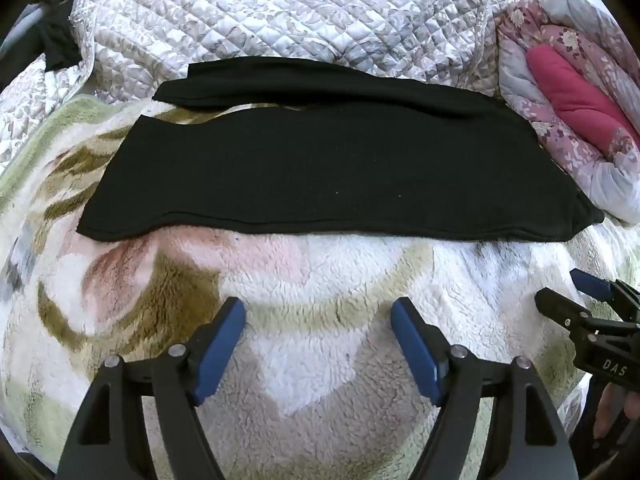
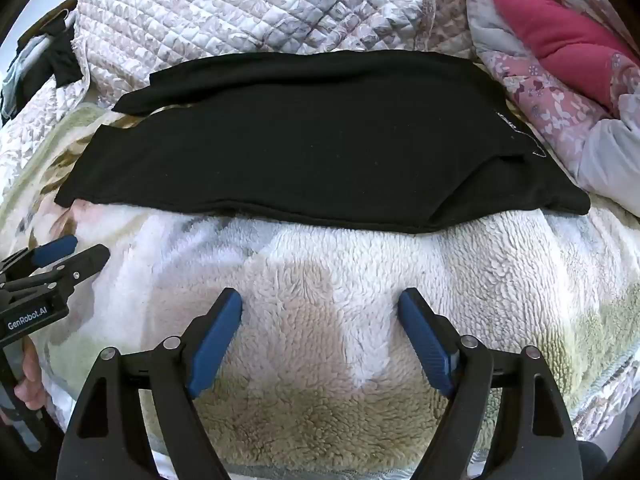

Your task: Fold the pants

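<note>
Black pants (image 1: 328, 168) (image 2: 304, 152) lie flat and lengthwise across a fluffy blanket, legs running left, waist at the right. The two legs part slightly at the far left. My left gripper (image 1: 318, 312) hangs open over the blanket, short of the pants' near edge, nothing between its blue pads. My right gripper (image 2: 320, 304) is open too, also short of the near edge and holding nothing. Each gripper shows at the edge of the other's view: the right gripper (image 1: 576, 292) at the right side, the left gripper (image 2: 76, 252) at the left side.
The fluffy flowered blanket (image 1: 304, 360) (image 2: 360, 340) covers the near area. A quilted grey-white bedspread (image 1: 260, 12) (image 2: 240, 12) lies behind the pants. A rolled pink floral quilt (image 1: 576, 92) (image 2: 560, 44) sits at the right. Dark clothing (image 1: 56, 40) hangs at far left.
</note>
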Demonstrator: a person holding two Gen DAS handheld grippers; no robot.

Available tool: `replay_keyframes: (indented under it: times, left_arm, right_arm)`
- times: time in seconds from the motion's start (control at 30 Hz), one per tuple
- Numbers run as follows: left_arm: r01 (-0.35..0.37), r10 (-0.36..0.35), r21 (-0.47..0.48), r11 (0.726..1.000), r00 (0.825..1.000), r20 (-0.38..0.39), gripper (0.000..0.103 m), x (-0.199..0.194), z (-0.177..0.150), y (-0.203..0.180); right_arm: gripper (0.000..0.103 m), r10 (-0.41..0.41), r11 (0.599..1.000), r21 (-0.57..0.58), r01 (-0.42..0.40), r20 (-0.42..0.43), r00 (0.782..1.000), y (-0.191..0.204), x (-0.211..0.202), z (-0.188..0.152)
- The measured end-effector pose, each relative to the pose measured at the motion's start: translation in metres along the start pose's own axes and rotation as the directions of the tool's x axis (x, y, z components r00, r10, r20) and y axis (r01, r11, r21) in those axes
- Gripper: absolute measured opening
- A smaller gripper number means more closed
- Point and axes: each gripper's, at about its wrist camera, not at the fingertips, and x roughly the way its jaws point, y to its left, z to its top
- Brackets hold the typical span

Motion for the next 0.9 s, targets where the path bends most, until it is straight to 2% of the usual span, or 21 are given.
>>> replay_keyframes:
  times: [0.07, 0.9]
  left_arm:
    - [-0.022, 0.022, 0.017, 1.0, 1.0, 0.002, 0.078, -0.0001, 0.0003, -0.001]
    - [-0.017, 0.017, 0.018, 1.0, 1.0, 0.004, 0.081, -0.0006, 0.0009, -0.0038]
  right_arm:
    - [0.081, -0.001, 1.0, -0.001, 0.001, 0.0, 1.0, -0.0004, -0.0013, 0.0004]
    - [0.082, -0.017, 1.0, -0.009, 0.017, -0.018, 1.0, -0.0009, 0.0045, -0.0001]
